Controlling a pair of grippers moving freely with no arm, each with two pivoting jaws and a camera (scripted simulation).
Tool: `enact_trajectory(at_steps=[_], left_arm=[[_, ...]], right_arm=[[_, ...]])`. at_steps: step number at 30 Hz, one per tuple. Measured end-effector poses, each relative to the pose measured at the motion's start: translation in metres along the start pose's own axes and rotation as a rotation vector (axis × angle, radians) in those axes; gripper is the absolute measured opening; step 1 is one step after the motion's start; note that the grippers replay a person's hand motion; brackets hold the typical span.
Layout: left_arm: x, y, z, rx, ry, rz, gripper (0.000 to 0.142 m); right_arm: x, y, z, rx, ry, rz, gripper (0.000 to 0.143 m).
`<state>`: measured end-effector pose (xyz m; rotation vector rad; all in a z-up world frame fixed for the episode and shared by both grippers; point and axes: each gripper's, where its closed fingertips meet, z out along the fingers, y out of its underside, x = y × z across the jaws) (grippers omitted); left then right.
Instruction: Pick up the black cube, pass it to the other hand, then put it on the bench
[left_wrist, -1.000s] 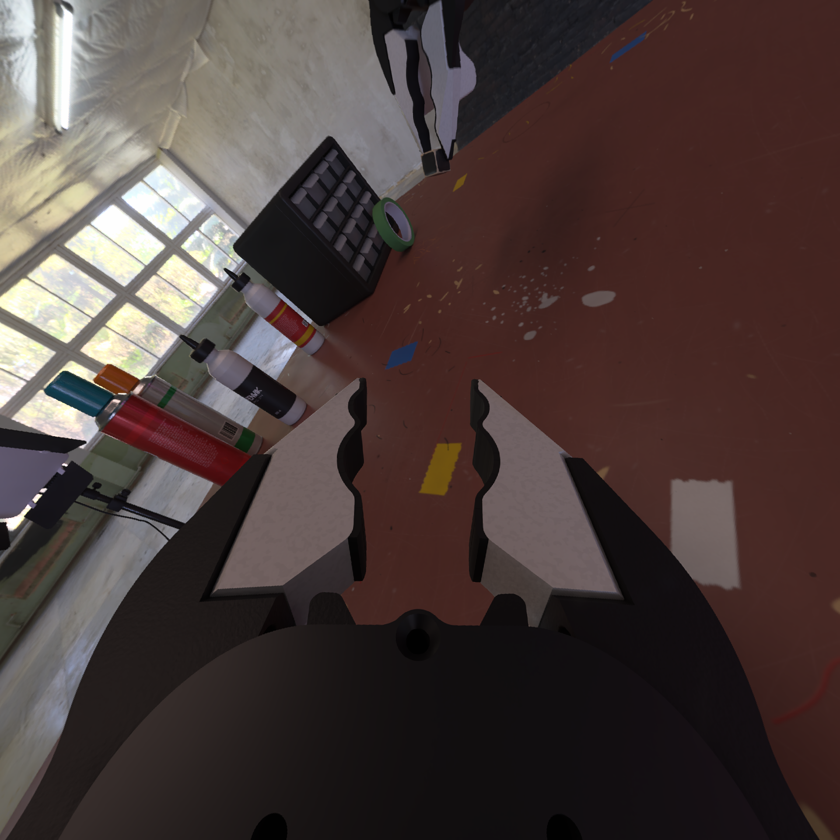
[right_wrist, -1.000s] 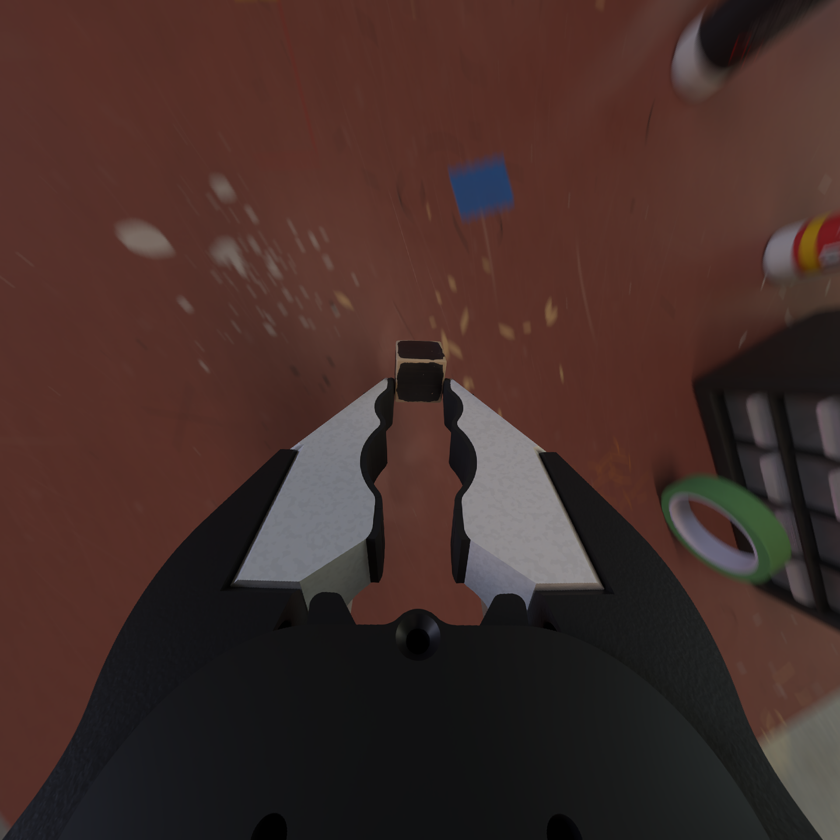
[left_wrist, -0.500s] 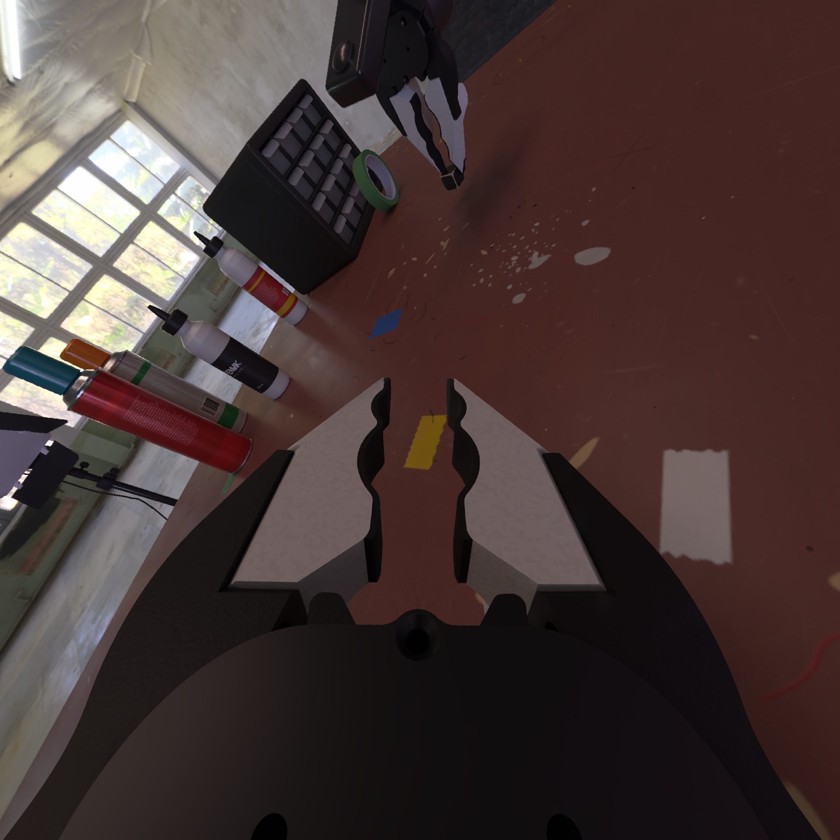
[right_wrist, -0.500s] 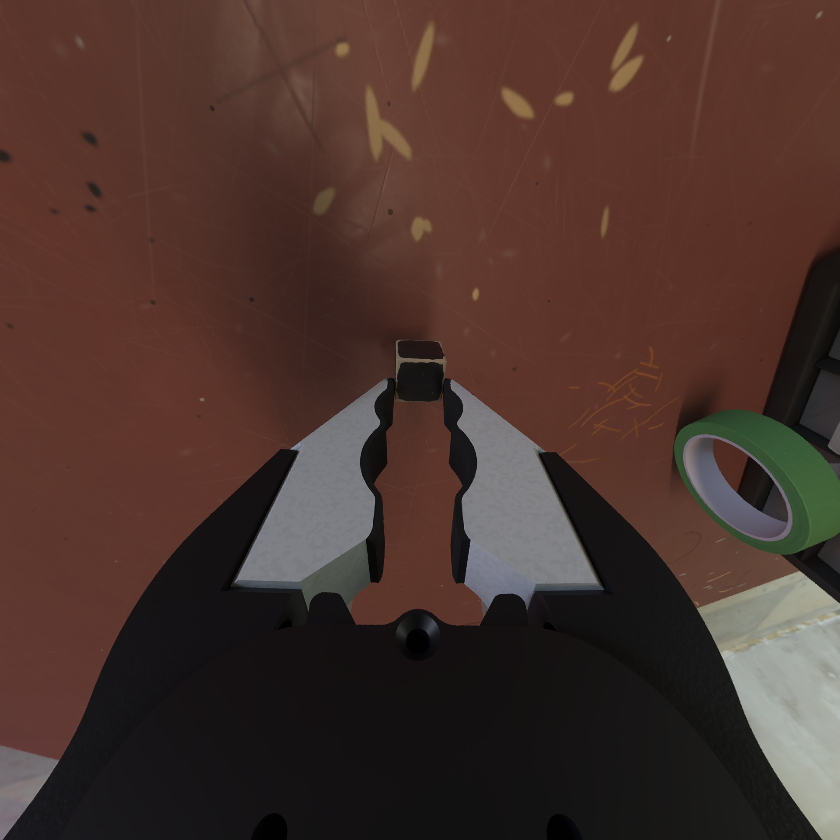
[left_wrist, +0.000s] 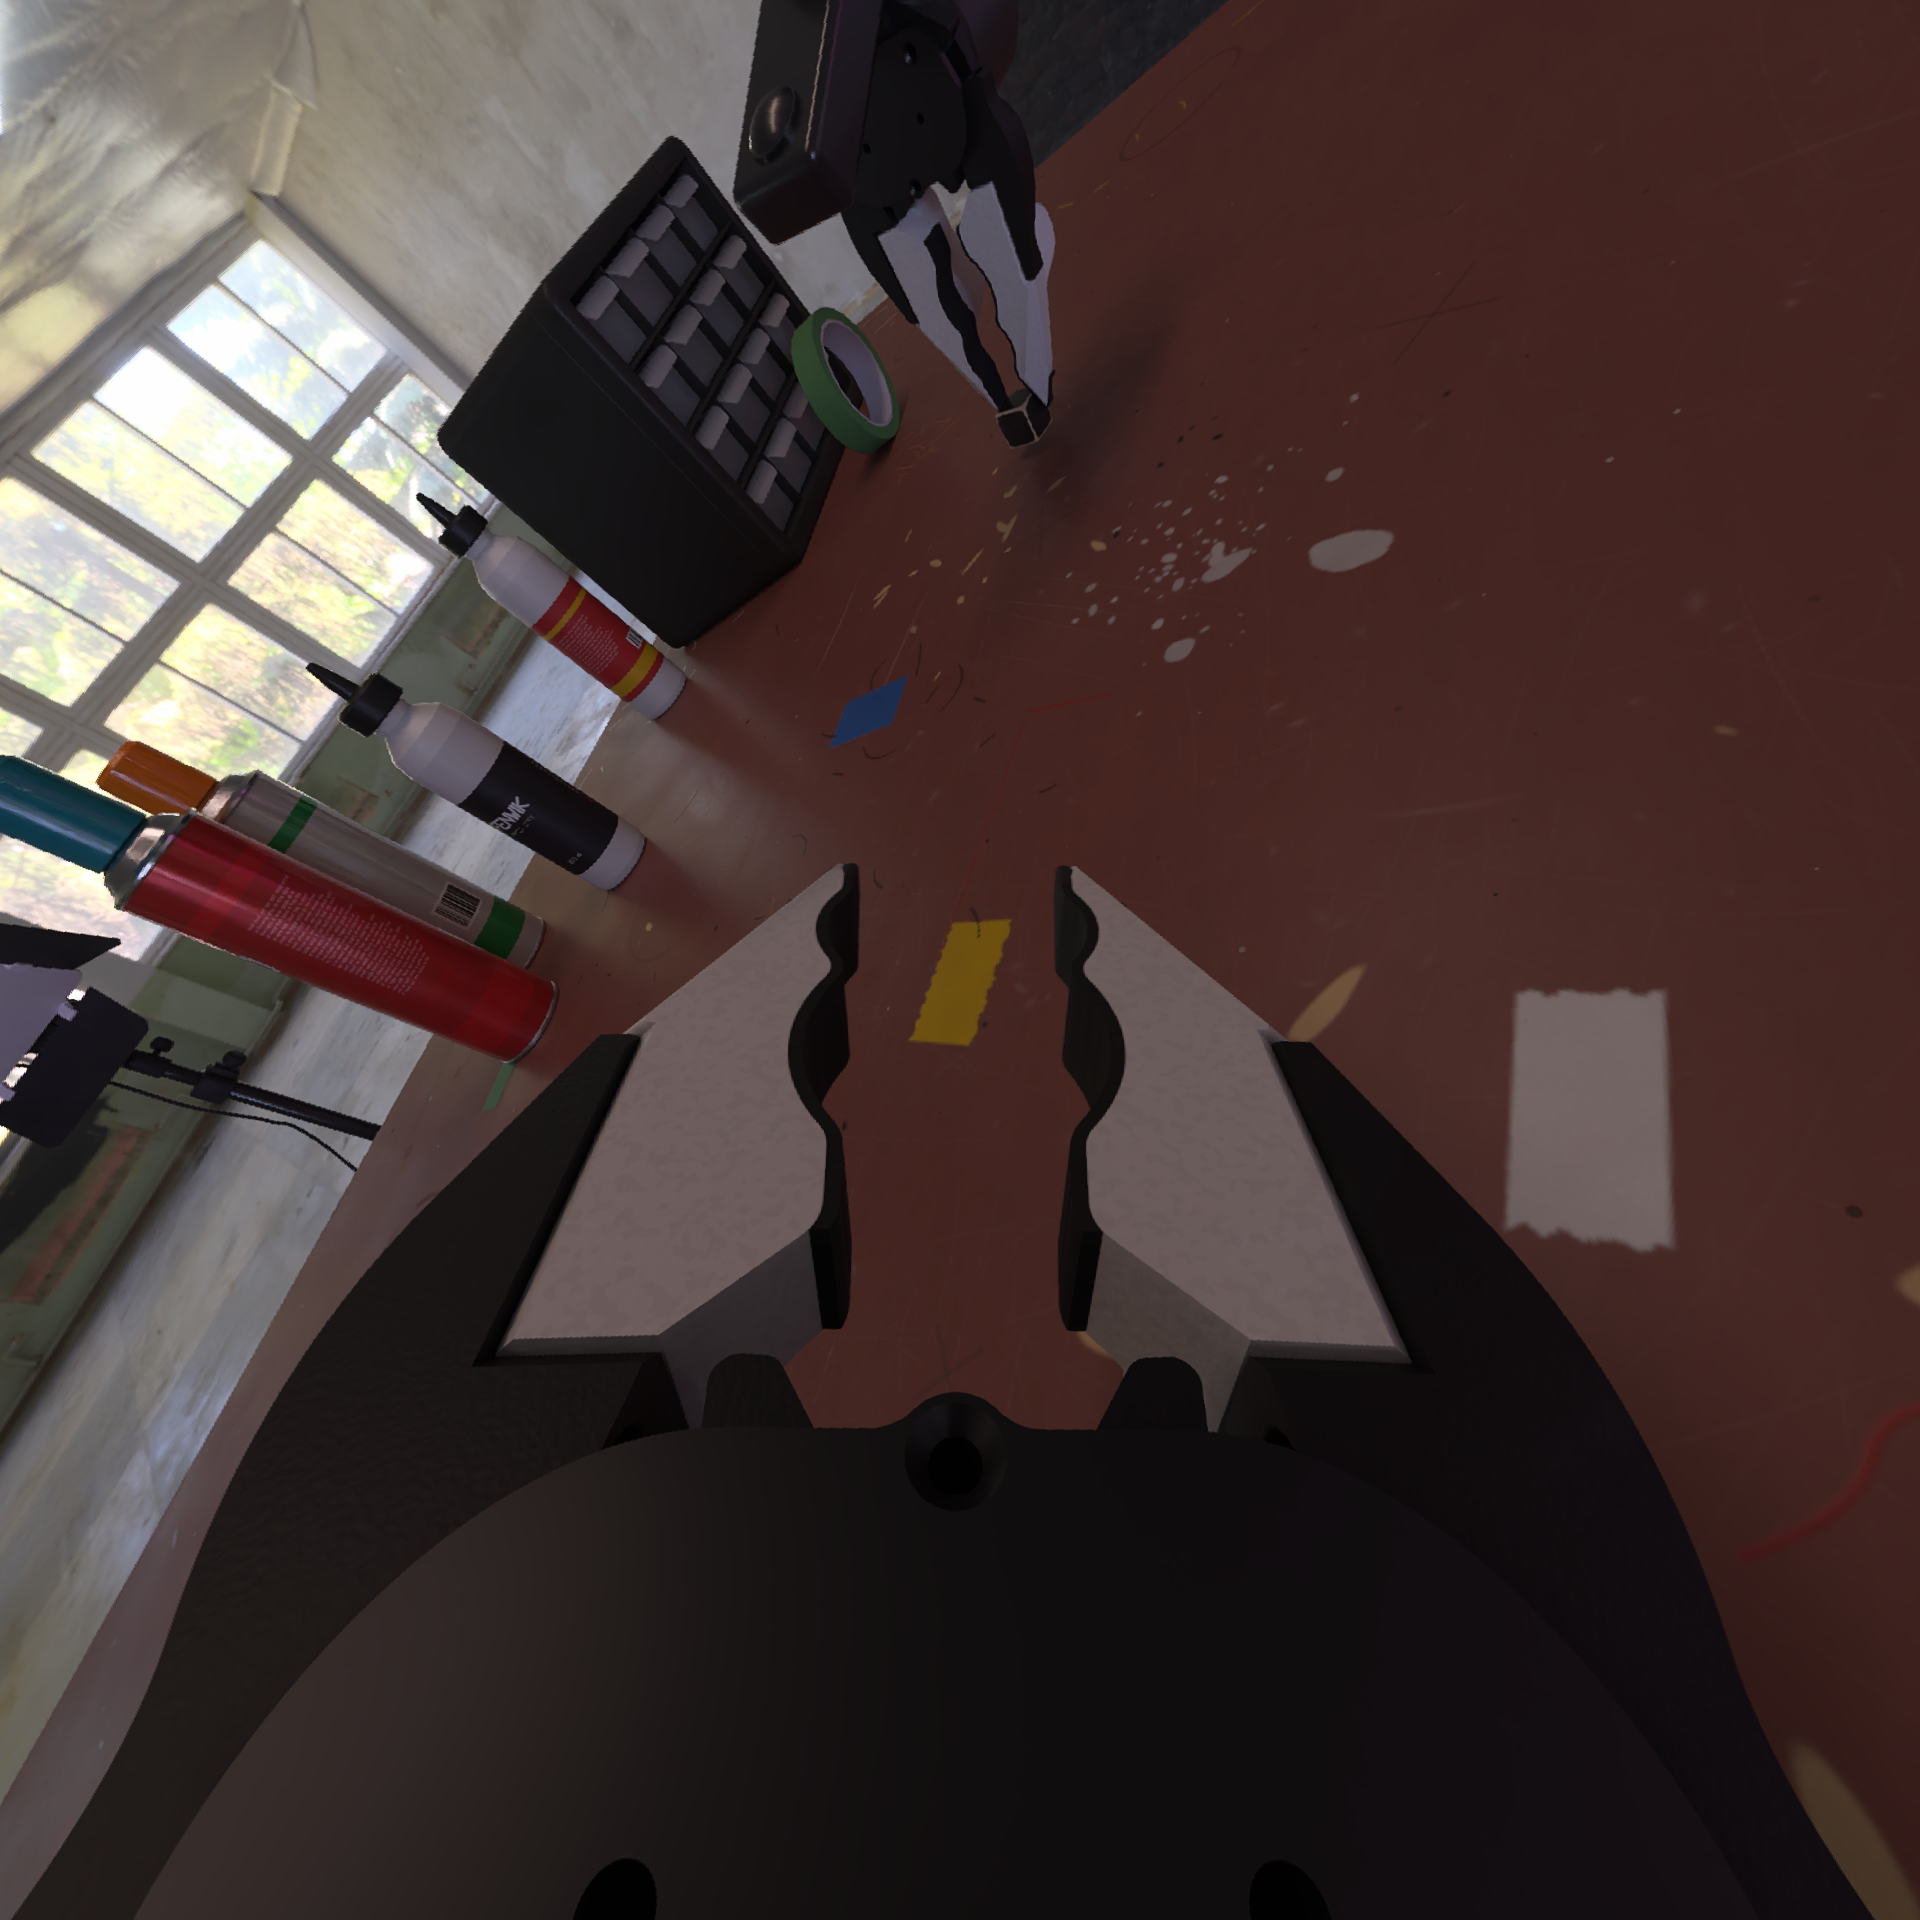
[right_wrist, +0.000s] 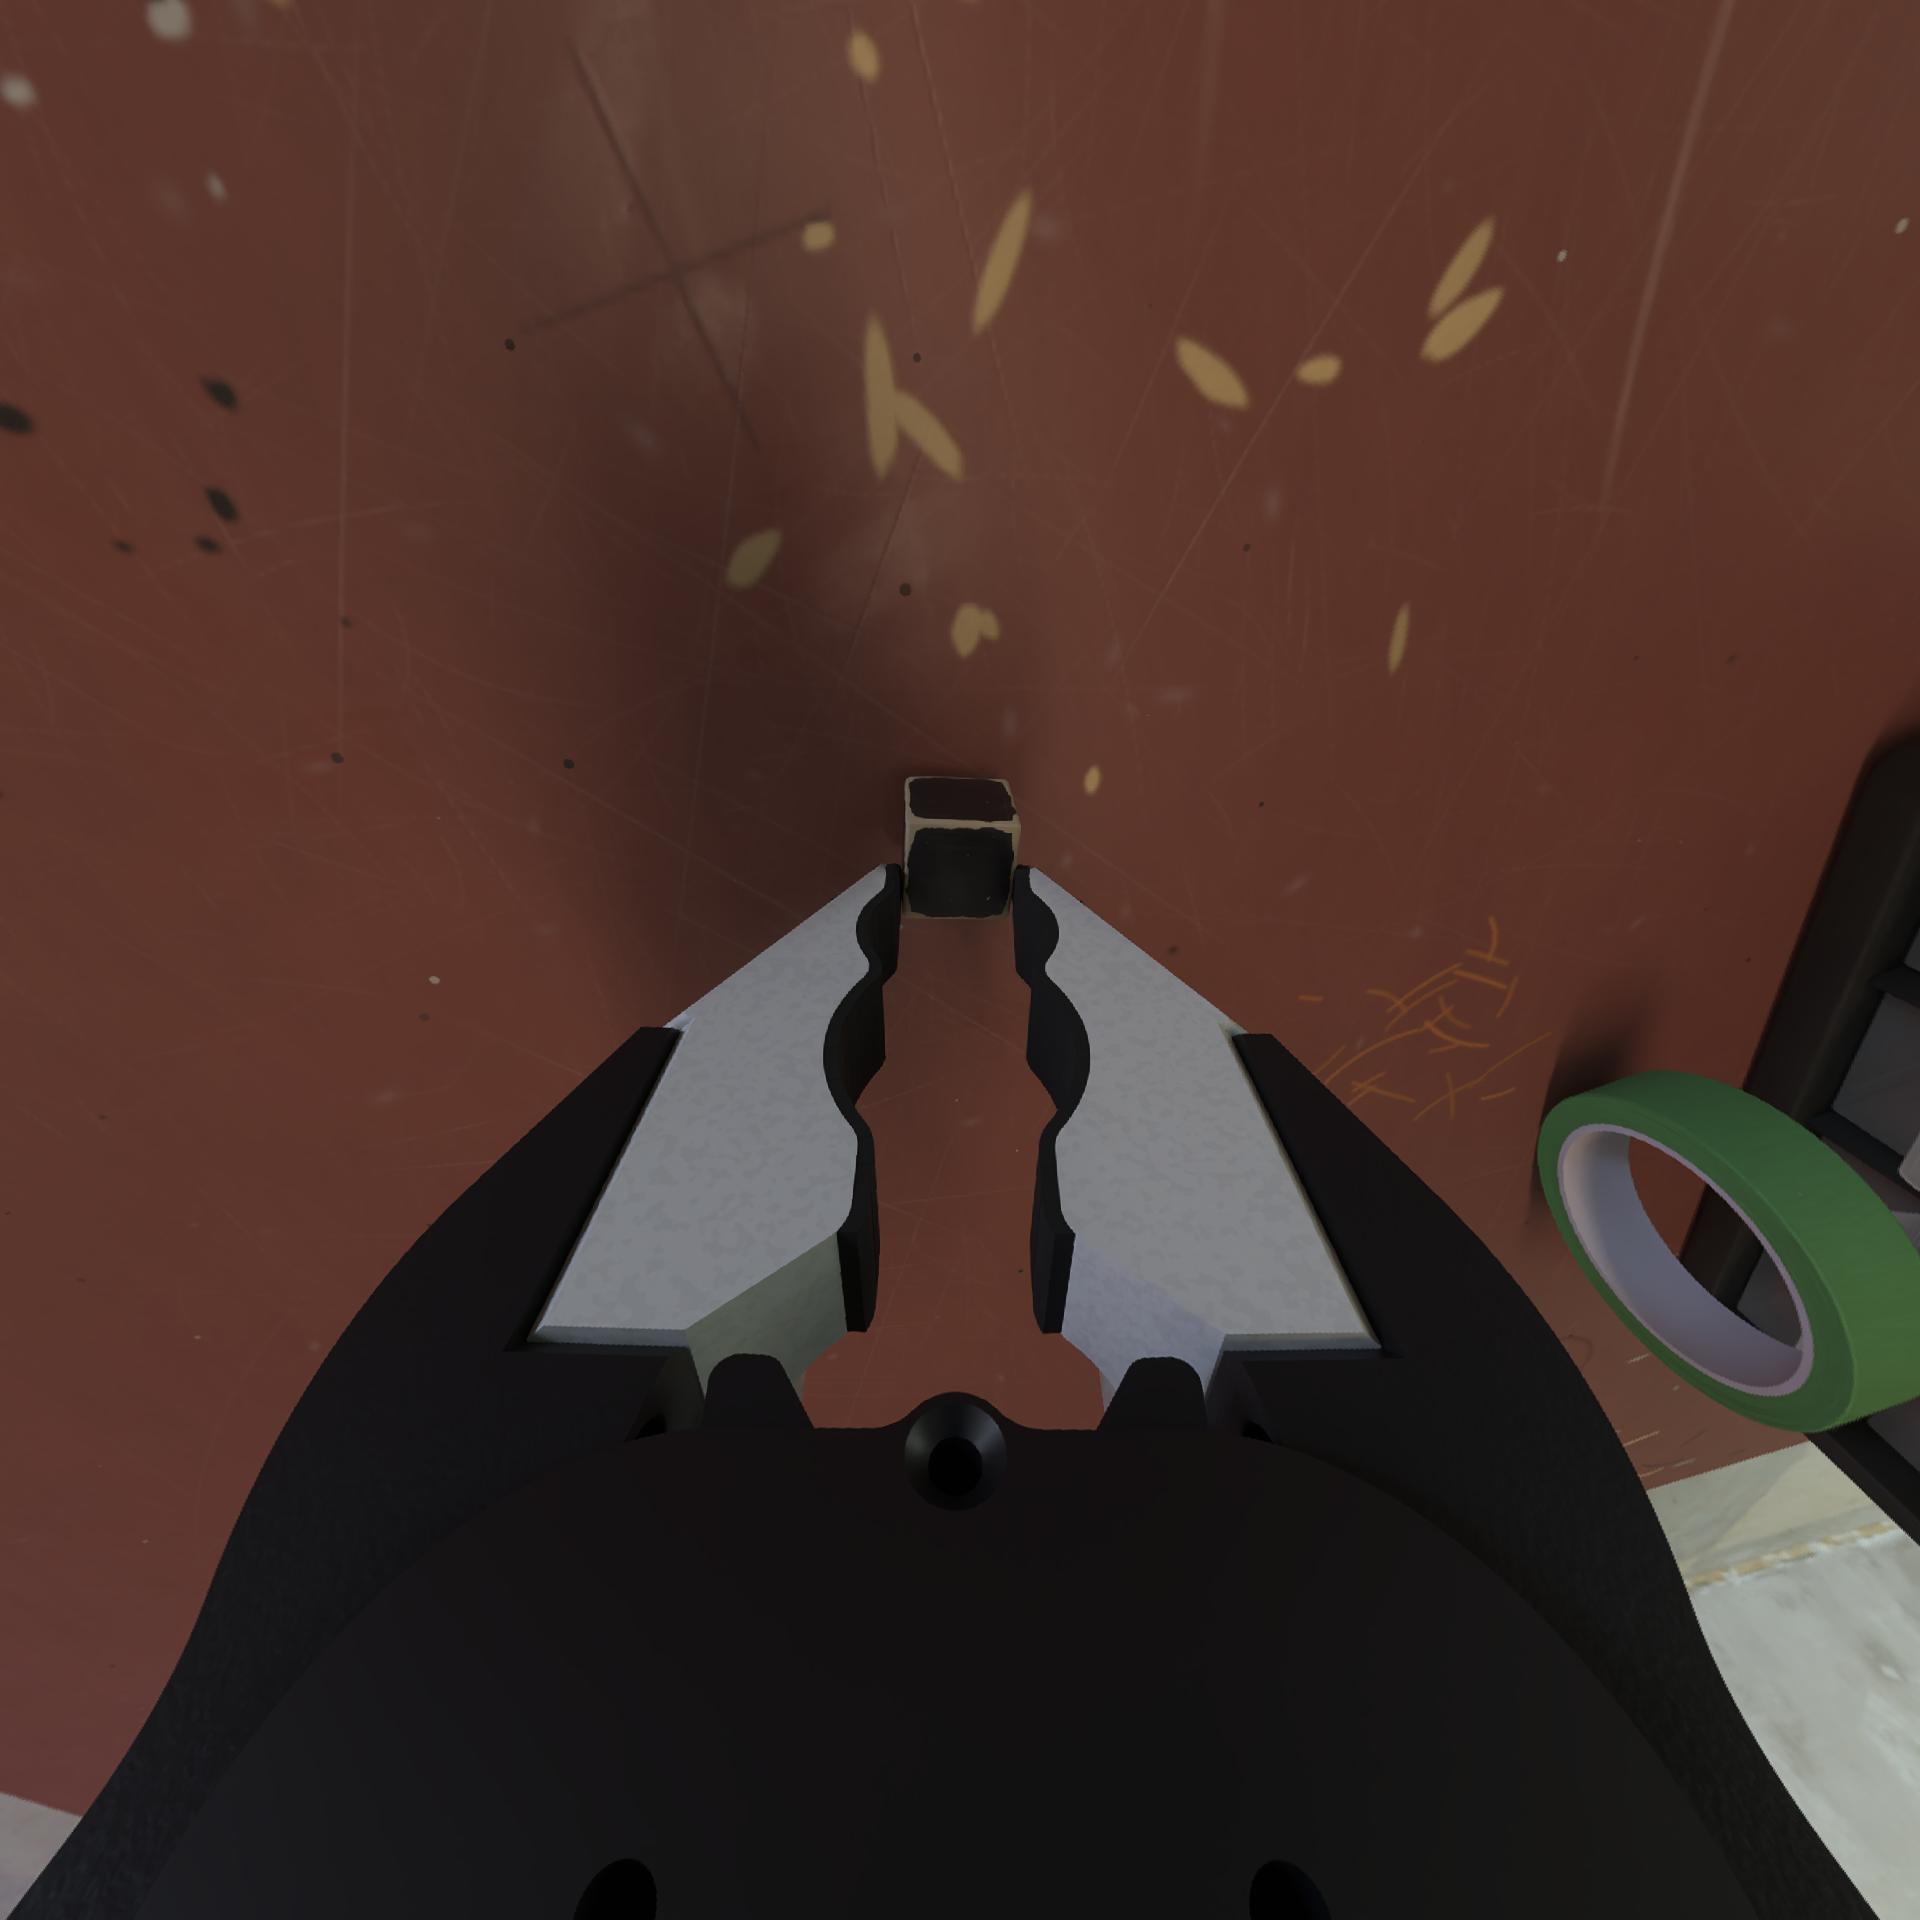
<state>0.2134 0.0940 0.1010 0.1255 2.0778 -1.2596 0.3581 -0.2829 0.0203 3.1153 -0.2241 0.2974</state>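
My right gripper (right_wrist: 956, 883) holds the black cube (right_wrist: 958, 850) pinched between its fingertips, the cube's pale-edged faces poking out past the tips, above the scuffed red-brown table (right_wrist: 416, 727); from my left wrist view the same cube (left_wrist: 1022, 421) hangs at the end of those fingers, close over the table, though I cannot tell whether it touches. My left gripper (left_wrist: 956, 904) holds nothing, its fingers spread apart over a yellow tape patch (left_wrist: 961, 982). One container stands on the table: a black organizer box (left_wrist: 634, 447) with a grid of small grey drawers, their contents hidden from me. One green tape roll (left_wrist: 847, 379) leans against its drawer face, just beside the right gripper. Along the table's edge stand two white squeeze bottles with black nozzles, one with a red and yellow label (left_wrist: 571, 613), one with a black label (left_wrist: 499, 800), and two spray cans, a silver one (left_wrist: 343, 852) and a red one (left_wrist: 322, 925). There is also one blue patch (left_wrist: 871, 712) and one white patch (left_wrist: 1588, 1117).
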Motion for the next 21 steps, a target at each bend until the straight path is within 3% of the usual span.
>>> enact_trajectory(at_steps=[5,8,11,14,16,19,21], left_arm=[[-0.001,0.000,0.000,-0.001,0.000,-0.004,0.044],[-0.002,0.001,-0.001,-0.010,-0.003,-0.019,0.050],[-0.011,0.002,-0.006,-0.031,-0.050,-0.070,0.067],[-0.030,0.012,-0.017,-0.091,-0.169,-0.175,0.082],[-0.042,0.028,-0.031,-0.170,-0.285,-0.264,0.084],[-0.032,0.059,-0.054,-0.295,-0.347,-0.413,0.086],[-0.020,0.081,-0.070,-0.403,-0.378,-0.423,0.086]], right_arm=[[0.001,0.003,0.004,-0.048,0.006,0.001,0.022],[0.004,0.005,0.000,-0.050,0.012,0.032,0.067],[0.007,0.005,-0.019,-0.001,0.045,0.081,0.081],[0.000,-0.004,-0.052,0.138,0.075,0.165,0.089],[-0.019,-0.017,-0.076,0.278,0.079,0.224,0.095],[-0.068,-0.044,-0.104,0.504,0.077,0.261,0.101],[-0.105,-0.058,-0.106,0.602,0.082,0.259,0.102]])
